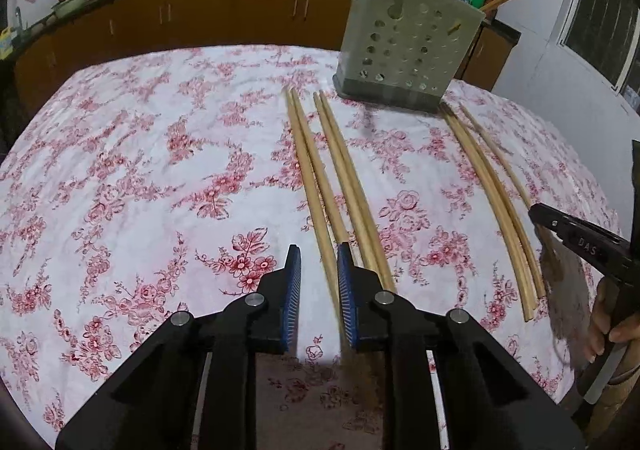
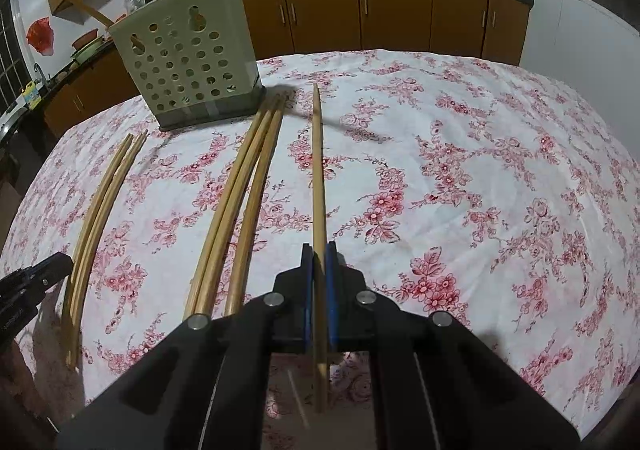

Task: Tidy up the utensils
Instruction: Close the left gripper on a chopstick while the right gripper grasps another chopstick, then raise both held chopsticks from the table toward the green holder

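Pale wooden chopsticks lie in rows on the floral tablecloth (image 1: 160, 170). My left gripper (image 1: 318, 249) is open over the near ends of one pair (image 1: 310, 174). One stick of that pair runs between the blue pads and lies against the right pad, with a gap to the left pad. A second pair (image 1: 346, 174) lies just to the right. My right gripper (image 2: 319, 248) is shut on a single chopstick (image 2: 318, 170), which points toward the perforated beige holder (image 2: 188, 62). That holder (image 1: 404, 42) stands at the far side with chopsticks sticking out of its top.
Three more chopsticks (image 2: 240, 202) lie between my two grippers. The right gripper (image 1: 538, 216) and the hand holding it show at the right edge of the left wrist view. Wooden cabinets (image 2: 392, 10) and a dark counter with woks run behind the table.
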